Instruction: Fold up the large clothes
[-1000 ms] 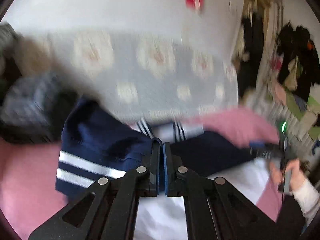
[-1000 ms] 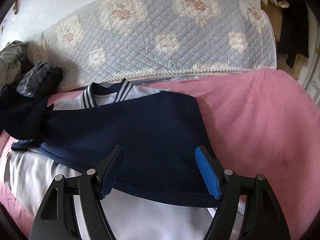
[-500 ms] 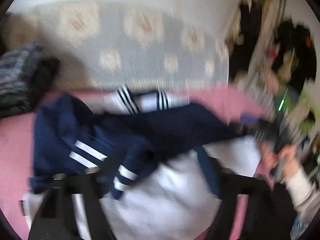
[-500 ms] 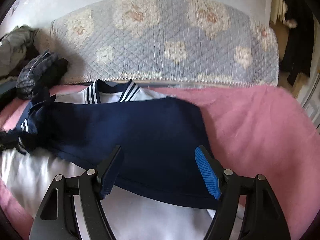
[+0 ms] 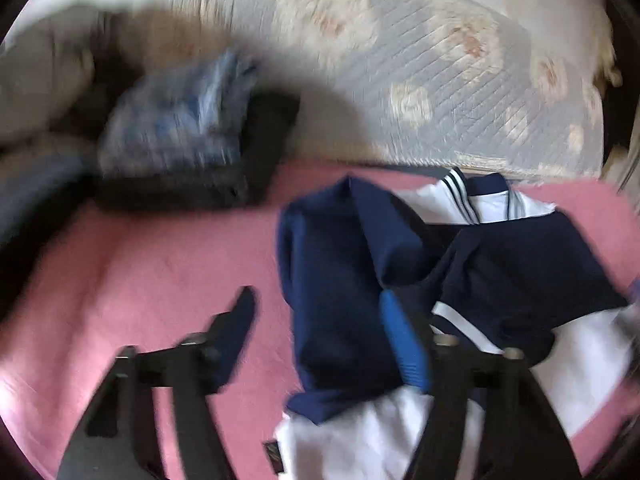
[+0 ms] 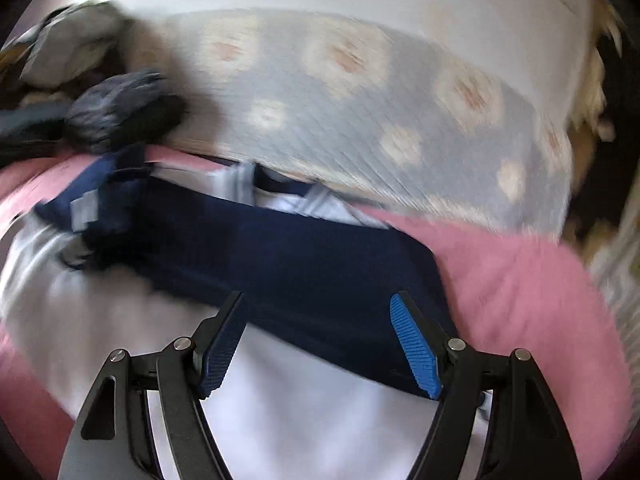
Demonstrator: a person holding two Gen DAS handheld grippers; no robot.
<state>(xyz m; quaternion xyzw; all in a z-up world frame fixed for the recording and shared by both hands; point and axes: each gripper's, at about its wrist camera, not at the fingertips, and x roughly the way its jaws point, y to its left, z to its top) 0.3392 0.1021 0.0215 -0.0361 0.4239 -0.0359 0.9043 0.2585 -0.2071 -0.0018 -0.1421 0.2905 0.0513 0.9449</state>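
Garment (image 5: 344,280): soft, limp; best taken at sleeve edge.
Left gripper (image 5: 320,332): closing, nothing pinched.
Right gripper (image 6: 320,340): parted, empty.

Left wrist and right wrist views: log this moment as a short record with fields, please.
surface: pink sheet
garment: navy and white jacket, sleeves folded across its white body
left hand-held gripper: jaws closing, nothing pressed between them
right hand-held gripper: open, above the jacket
behind: quilted floral cover
also on the bed: dark clothes pile
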